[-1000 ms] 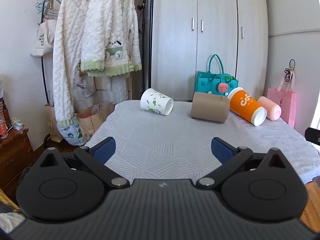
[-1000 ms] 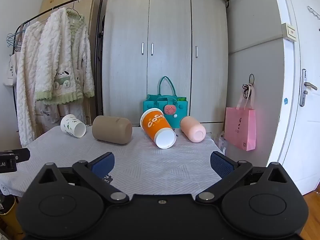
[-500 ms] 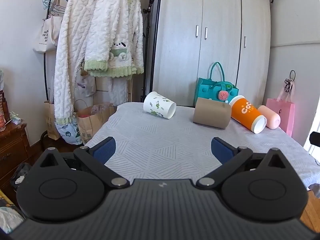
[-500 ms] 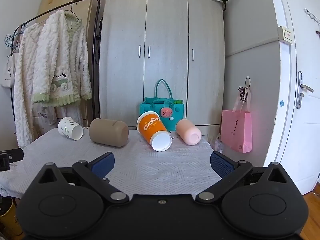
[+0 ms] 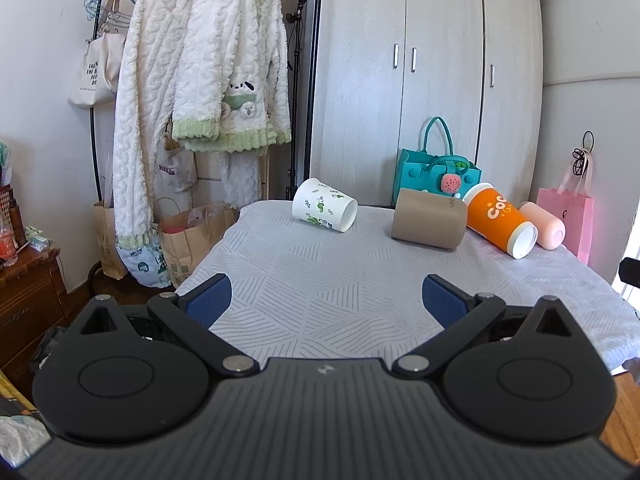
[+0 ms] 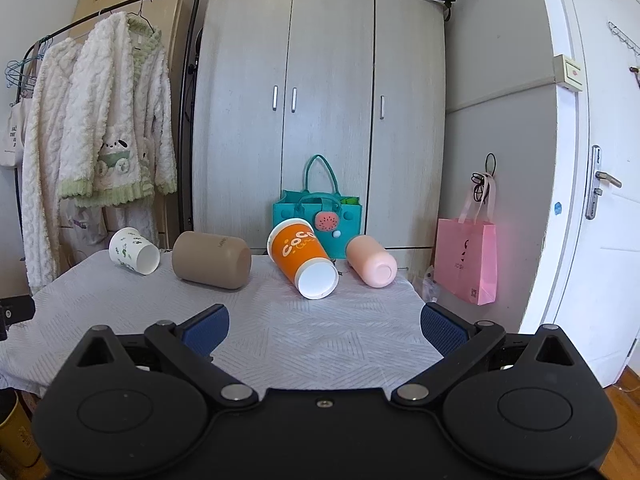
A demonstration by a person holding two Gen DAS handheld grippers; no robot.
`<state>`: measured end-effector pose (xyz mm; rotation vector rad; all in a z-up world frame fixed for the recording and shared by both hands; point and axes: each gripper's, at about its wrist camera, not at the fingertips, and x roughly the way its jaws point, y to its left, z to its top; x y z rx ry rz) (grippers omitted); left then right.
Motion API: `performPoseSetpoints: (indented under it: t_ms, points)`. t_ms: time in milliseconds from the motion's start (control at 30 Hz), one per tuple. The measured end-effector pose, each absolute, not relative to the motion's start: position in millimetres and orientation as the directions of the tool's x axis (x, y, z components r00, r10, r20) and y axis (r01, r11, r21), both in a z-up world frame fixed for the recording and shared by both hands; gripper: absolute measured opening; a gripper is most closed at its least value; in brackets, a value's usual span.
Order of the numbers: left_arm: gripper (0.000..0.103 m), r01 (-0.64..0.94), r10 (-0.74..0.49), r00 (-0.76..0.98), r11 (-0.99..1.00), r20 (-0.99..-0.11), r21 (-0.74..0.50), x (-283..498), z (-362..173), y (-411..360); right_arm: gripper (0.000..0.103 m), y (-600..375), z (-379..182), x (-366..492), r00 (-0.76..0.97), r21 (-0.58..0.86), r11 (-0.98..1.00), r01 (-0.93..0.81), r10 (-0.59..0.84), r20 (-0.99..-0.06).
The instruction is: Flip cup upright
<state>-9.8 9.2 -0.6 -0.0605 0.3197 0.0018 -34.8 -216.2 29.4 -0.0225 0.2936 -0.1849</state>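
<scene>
Several cups lie on their sides along the far edge of a table with a grey patterned cloth (image 5: 340, 280): a white leaf-print cup (image 5: 324, 211) (image 6: 134, 251), a tan cup (image 5: 430, 224) (image 6: 212, 260), an orange cup (image 5: 500, 220) (image 6: 304, 260) and a pink cup (image 5: 544, 225) (image 6: 371, 261). My left gripper (image 5: 326, 294) is open and empty over the near edge, facing the white and tan cups. My right gripper (image 6: 324, 322) is open and empty over the near right part, facing the orange cup.
A teal bag (image 6: 316, 216) stands behind the cups against a grey wardrobe (image 6: 324, 120). A clothes rack with white robes (image 5: 200, 100) stands left of the table. A pink bag (image 6: 466, 260) hangs at the right, by a white door (image 6: 592, 200).
Both grippers have tilted or risen slightly, so the cups sit lower in each view. No cup has moved. Both grippers stay open.
</scene>
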Motion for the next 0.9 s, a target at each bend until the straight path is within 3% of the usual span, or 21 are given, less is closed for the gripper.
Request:
performPoseSetpoints:
  t_ms: [900]
  points:
    - [0.103,0.000,-0.020,0.944,0.998,-0.329,-0.062,-10.3,-2.2,9.6,0.103,-215.4,24.6,-31.3,0.934,-0.064,0.980,0.189,-0.200,-0.297]
